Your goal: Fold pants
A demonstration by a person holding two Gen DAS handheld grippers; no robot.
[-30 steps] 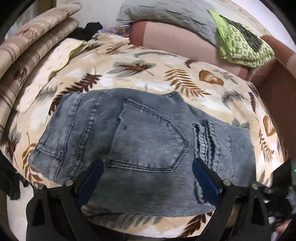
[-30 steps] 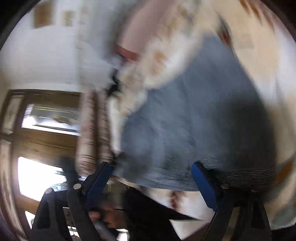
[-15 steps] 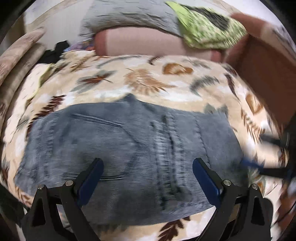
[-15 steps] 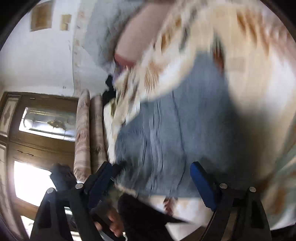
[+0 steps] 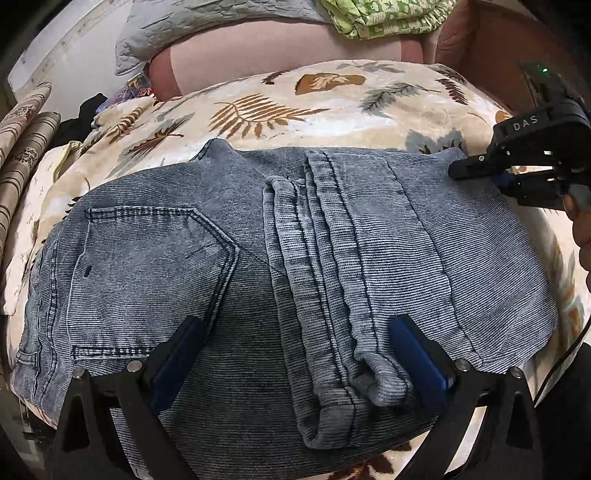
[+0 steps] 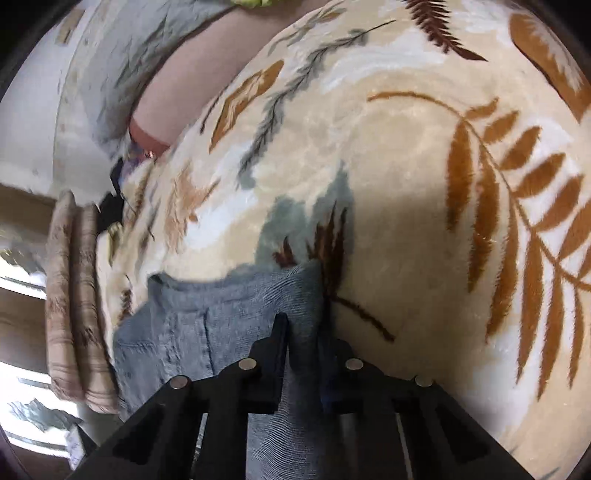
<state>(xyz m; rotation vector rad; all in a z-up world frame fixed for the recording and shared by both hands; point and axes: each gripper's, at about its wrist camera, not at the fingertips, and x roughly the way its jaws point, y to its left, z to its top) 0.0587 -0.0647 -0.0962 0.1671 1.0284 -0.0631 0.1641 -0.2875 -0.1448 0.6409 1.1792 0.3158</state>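
Right now the folded grey-blue corduroy-textured denim pants (image 5: 295, 258) lie flat on a cream plush blanket printed with brown and grey leaves (image 5: 332, 99), which covers a bed or sofa; which of the two cannot be told. The back pocket faces up at the left of the left wrist view, and a doubled leg with its thick seams runs down the middle toward the camera.

The left gripper (image 5: 295, 362) hovers over the near edge of the pants with its blue-padded fingers (image 5: 177, 354) spread wide and widening further. The fabric lies below and between them, the rolled leg hem just beside the right-hand finger, and neither pad presses on it.

The right gripper (image 6: 301, 332) is at the far right corner of the pants. Its black fingers (image 6: 279, 332) are closing, nearly pressed together, pinching a fold of that corner between them. The left wrist view shows the same tool (image 5: 480, 168) at the corner, with part of a hand (image 5: 581, 229) behind it.

Beyond the blanket sit a pinkish bolster (image 5: 277, 48), a grey quilted cover (image 5: 207, 18) and a green patterned cloth (image 5: 384, 14).
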